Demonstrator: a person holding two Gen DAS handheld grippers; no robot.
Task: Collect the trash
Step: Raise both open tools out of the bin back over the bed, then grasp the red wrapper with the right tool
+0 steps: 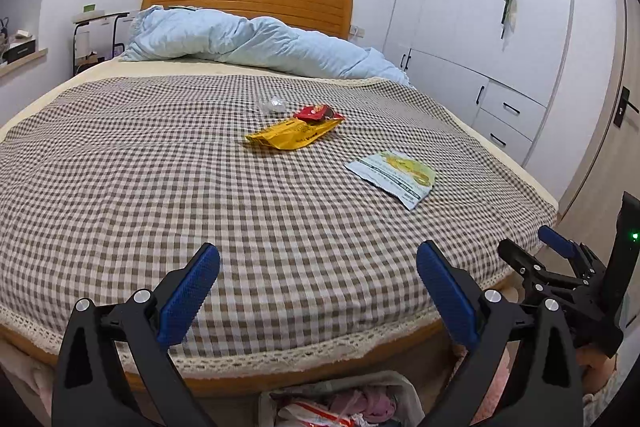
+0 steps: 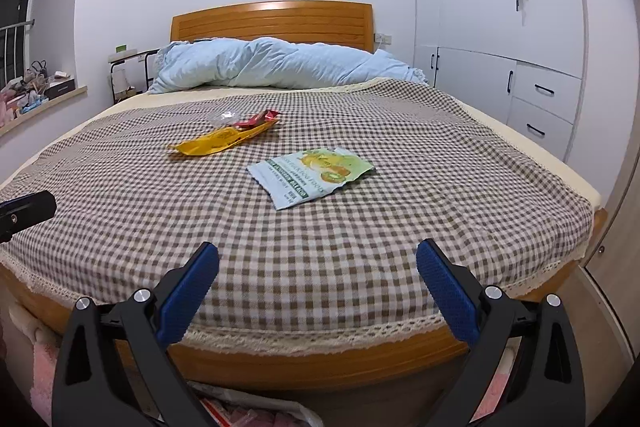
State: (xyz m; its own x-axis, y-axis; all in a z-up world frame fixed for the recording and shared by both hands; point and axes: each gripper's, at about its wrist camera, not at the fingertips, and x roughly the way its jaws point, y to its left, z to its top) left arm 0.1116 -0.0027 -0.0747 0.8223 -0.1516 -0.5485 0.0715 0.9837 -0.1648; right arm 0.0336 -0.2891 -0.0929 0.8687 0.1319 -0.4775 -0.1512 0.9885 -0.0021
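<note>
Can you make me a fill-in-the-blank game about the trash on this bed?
1. The red wrapper lies partly on top of the ____ wrapper.
2. The pale packet with fruit pictures lies on the ____ bedspread.
3. The left gripper and the right gripper both have jaws that are ____.
4. The rumpled duvet by the headboard is light ____.

Missing words: yellow; checked; open; blue

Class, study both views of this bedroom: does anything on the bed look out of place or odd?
Yes. Four pieces of litter lie on the checked bedspread: a pale green torn pouch, a yellow wrapper, a red wrapper touching it, and a crumpled clear plastic scrap. The blue duvet is bunched against the headboard.
</note>
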